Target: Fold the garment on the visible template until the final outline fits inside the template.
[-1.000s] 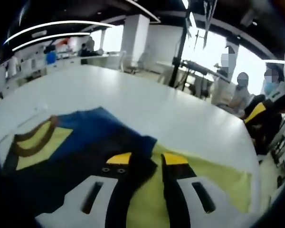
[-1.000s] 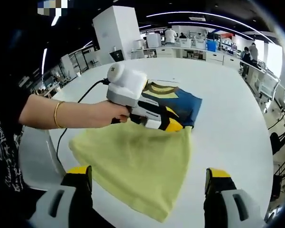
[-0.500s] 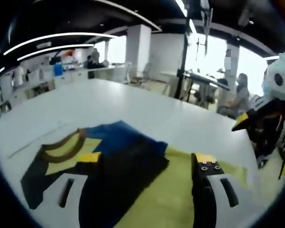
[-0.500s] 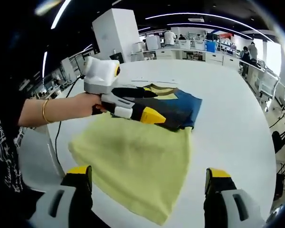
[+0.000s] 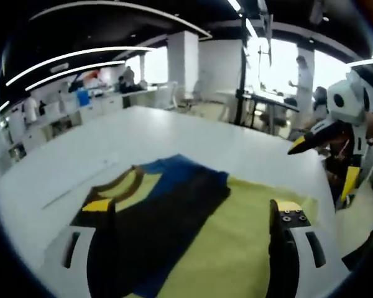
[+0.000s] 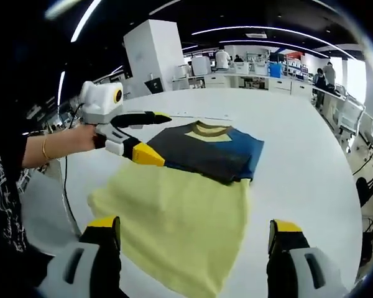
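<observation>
On white table, unlabelled garment

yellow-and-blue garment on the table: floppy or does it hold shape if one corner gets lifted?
Likely floppy: the garment lies flat on the white table with soft wrinkles. Probably light; its folded blue part sits thin. A lifted corner would likely drape and drag the rest.

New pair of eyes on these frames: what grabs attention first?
The yellow sheet spread flat on the white table, with a dark blue garment folded at its far end, tan collar up. Next, the left tool, held in a hand, jaws apart, poised over the garment's left edge. The right tool is open too, low at the sheet's near edge.
</observation>
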Demonstrator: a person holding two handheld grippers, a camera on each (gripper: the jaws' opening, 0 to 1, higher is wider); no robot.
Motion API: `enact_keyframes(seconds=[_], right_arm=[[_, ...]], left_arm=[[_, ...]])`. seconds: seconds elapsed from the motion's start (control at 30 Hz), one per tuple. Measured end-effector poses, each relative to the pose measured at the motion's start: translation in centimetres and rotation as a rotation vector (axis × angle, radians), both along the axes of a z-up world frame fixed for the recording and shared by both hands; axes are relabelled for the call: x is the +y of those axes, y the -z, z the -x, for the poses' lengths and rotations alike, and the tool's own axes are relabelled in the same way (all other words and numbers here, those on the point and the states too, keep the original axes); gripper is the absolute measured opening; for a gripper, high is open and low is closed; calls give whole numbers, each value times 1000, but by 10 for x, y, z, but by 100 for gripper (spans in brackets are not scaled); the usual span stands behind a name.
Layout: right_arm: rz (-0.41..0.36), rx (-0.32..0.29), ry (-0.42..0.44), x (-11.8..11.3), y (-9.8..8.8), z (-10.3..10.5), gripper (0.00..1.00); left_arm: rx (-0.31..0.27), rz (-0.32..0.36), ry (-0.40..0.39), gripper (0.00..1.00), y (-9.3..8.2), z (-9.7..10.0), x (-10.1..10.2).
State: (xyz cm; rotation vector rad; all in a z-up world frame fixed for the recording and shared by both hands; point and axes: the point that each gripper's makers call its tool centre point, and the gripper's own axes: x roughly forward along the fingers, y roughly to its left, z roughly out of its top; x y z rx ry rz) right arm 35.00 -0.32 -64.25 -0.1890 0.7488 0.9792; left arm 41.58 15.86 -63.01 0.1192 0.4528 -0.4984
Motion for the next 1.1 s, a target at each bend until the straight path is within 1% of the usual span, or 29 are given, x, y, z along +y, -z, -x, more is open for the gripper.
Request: enact_keyframes(seconds=[0.07,0.2,0.33,0.37,0.43,0.53,0.6,0.7,0.77,0.8,0.83,0.97,1.0,1.1], right_arm=[[9,0,-5,0,2,1,100],[20,7,-7,-1,5,4,99],[21,11,-6,-2,5,6,99],[20,13,-6,-2,5,7,99],[21,19,-5,-3,7,8,99],[30,25,-7,-5,10,11,99],[31,27,-6,-6,11,13,99],[26,38,3,-7,13,17,99],[29,42,6,-7,15,19,99],[31,43,4,-8,16,21,99],[31,46,4,-8,17,22,99],[34,53,-2,-6,21,28,99],[41,50,-7,-7,23,30,99],[46,48,-7,-8,27,32,98]], left_arm=[[-10,-5,0,99,-4,9,5],[-11,-12,-7,99,-8,27,14],[-3,-37,8,99,-6,49,20],[1,-43,8,99,-5,56,23],[14,-50,0,99,-2,65,29],[32,-43,-7,99,-1,80,36],[61,-39,-4,99,3,92,41],[89,-25,-27,99,6,110,49],[92,-29,-33,99,7,117,52],[95,-32,-48,99,7,122,56],[89,-27,-54,99,8,125,58],[98,3,-107,98,9,138,70],[100,-1,-123,97,9,142,73],[101,-15,-134,96,9,152,76]])
